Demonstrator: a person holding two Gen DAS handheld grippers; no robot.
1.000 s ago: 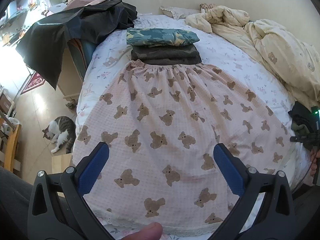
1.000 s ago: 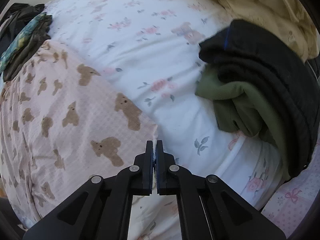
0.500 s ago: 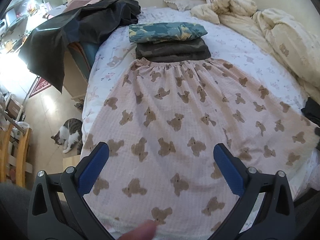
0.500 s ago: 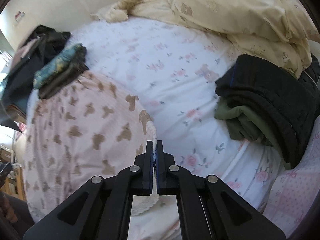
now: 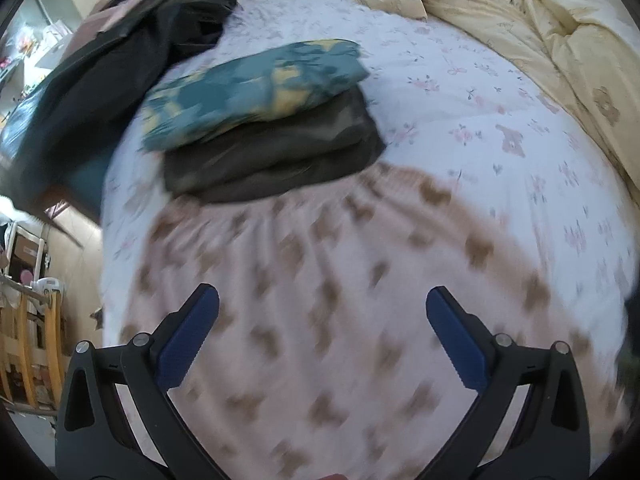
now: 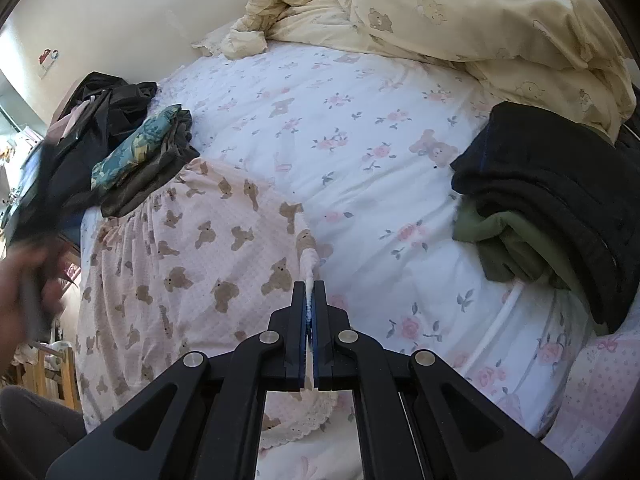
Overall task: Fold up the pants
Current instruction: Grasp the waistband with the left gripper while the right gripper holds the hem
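Pink pants with brown bear print (image 5: 340, 280) lie spread on the bed, waistband toward a folded stack; they also show in the right wrist view (image 6: 192, 264). My left gripper (image 5: 322, 320) is open and empty, hovering over the middle of the pants; the view is motion-blurred. My right gripper (image 6: 308, 304) is shut on the lace-trimmed right hem corner of the pants and holds it lifted off the sheet.
A folded teal-patterned piece on dark folded clothes (image 5: 256, 120) sits at the waistband. A black and green folded pile (image 6: 552, 208) lies right. A cream duvet (image 6: 460, 12) is at the back. Dark clothes (image 5: 100, 64) hang off the bed's left edge.
My left gripper moved forward over the pants toward the waistband. My right gripper lifted the hem corner higher and drew it inward.
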